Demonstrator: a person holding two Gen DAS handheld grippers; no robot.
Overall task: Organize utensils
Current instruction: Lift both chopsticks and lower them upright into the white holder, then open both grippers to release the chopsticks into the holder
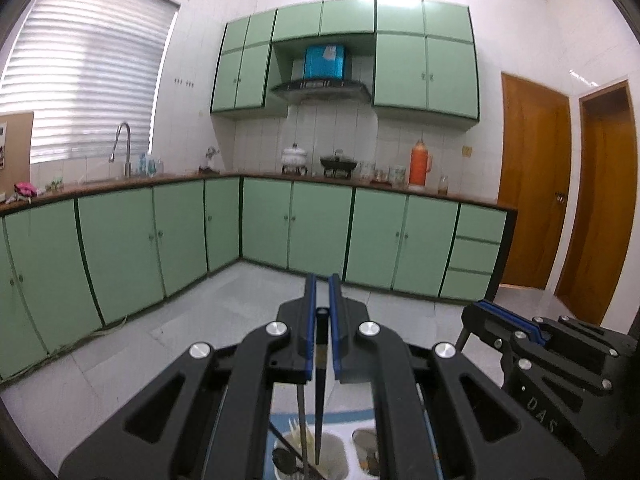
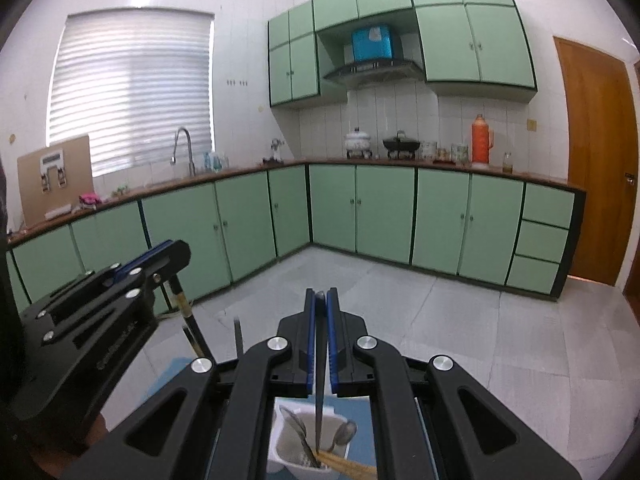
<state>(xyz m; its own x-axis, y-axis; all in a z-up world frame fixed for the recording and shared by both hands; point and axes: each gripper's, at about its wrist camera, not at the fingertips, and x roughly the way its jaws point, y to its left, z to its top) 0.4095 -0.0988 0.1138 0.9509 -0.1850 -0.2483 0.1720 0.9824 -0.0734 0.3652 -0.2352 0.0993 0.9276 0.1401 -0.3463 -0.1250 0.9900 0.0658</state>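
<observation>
My left gripper is shut on a black chopstick that hangs point down over a white utensil holder; a second thin dark stick stands beside it. My right gripper is shut on another dark chopstick, its tip inside a white holder compartment with metal spoons and wooden utensils. The right gripper shows at the right of the left wrist view; the left gripper shows at the left of the right wrist view.
The holder stands on a blue mat. Beyond lie a grey tiled floor, green kitchen cabinets, a sink tap, pots and an orange thermos on the counter, and wooden doors at right.
</observation>
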